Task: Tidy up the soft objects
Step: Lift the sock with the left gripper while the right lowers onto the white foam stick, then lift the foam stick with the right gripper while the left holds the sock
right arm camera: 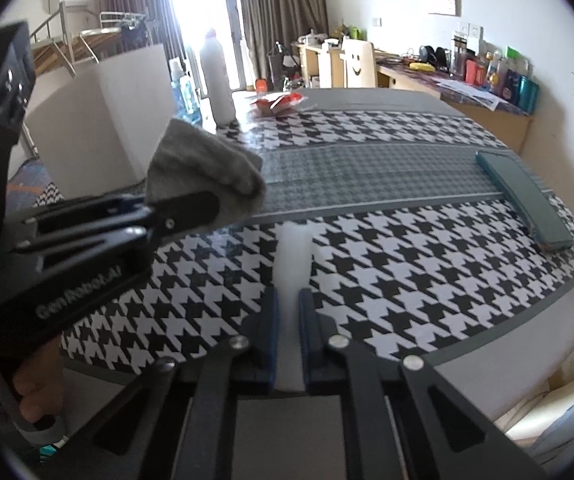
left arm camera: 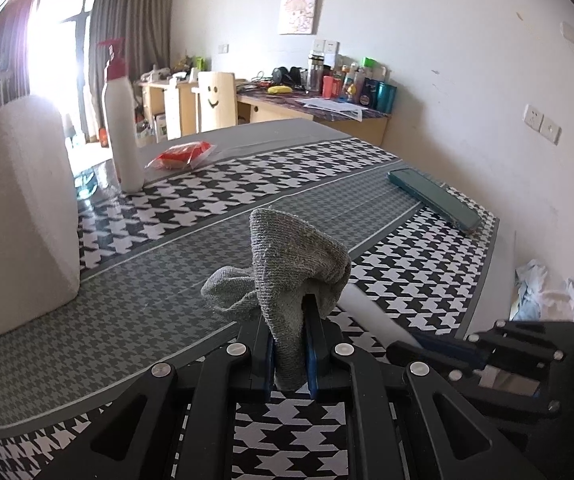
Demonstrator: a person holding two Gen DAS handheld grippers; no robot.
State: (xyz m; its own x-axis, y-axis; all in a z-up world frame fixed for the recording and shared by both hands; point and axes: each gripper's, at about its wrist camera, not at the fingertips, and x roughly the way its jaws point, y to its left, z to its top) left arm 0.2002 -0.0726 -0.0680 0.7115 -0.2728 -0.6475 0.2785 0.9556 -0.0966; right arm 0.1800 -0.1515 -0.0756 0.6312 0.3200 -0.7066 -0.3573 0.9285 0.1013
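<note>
left gripper (left arm camera: 290,344) is clamped on a grey sock (left arm camera: 287,280) held above the table (left arm camera: 167,280); a white box (left arm camera: 19,216) stands far left, a bottle (left arm camera: 121,120) ahead-left, a phone (left arm camera: 433,198) ahead-right.
right gripper (right arm camera: 288,316) pinches a white strip (right arm camera: 293,248) lying ahead; the sock (right arm camera: 207,168) hangs up-left, the phone (right arm camera: 525,200) far right.

phone (left arm camera: 435,199) lies right on the table (left arm camera: 247,184), bottle (left arm camera: 121,120) far left.
</note>
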